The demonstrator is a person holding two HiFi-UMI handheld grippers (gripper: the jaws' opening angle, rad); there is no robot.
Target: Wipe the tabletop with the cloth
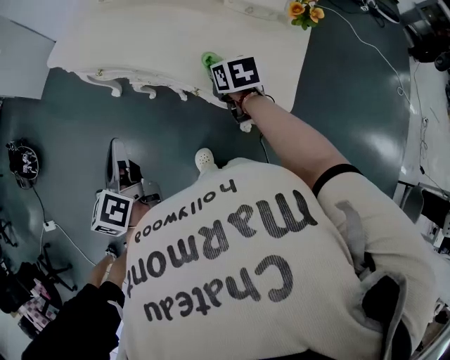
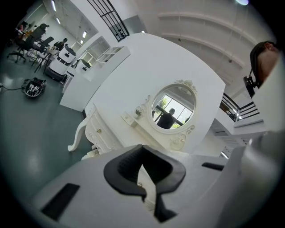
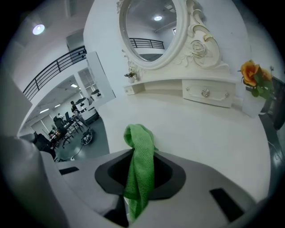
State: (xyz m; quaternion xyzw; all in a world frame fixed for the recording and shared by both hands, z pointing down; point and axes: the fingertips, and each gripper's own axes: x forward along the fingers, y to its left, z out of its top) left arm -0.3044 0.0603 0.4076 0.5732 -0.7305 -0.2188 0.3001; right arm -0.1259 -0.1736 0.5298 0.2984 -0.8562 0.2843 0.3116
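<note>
A green cloth [image 3: 140, 151] hangs bunched between the jaws of my right gripper [image 3: 139, 178], which is shut on it. In the head view that gripper [image 1: 215, 69] is at the near edge of the white tabletop [image 1: 176, 39], and the cloth [image 1: 209, 60] lies on the surface just past the edge. My left gripper [image 1: 118, 156] is held low over the dark floor, well away from the table. Its jaws [image 2: 144, 180] are shut with nothing between them, and it faces the dressing table [image 2: 102, 133] from a distance.
An oval mirror [image 3: 149, 26] and a small drawer shelf [image 3: 207, 92] stand at the back of the tabletop [image 3: 200, 129]. Orange flowers [image 3: 254, 75] are at its right end [image 1: 304, 10]. The table's front edge is carved [image 1: 133, 84]. Cables and a plug [image 1: 49, 226] lie on the floor at left.
</note>
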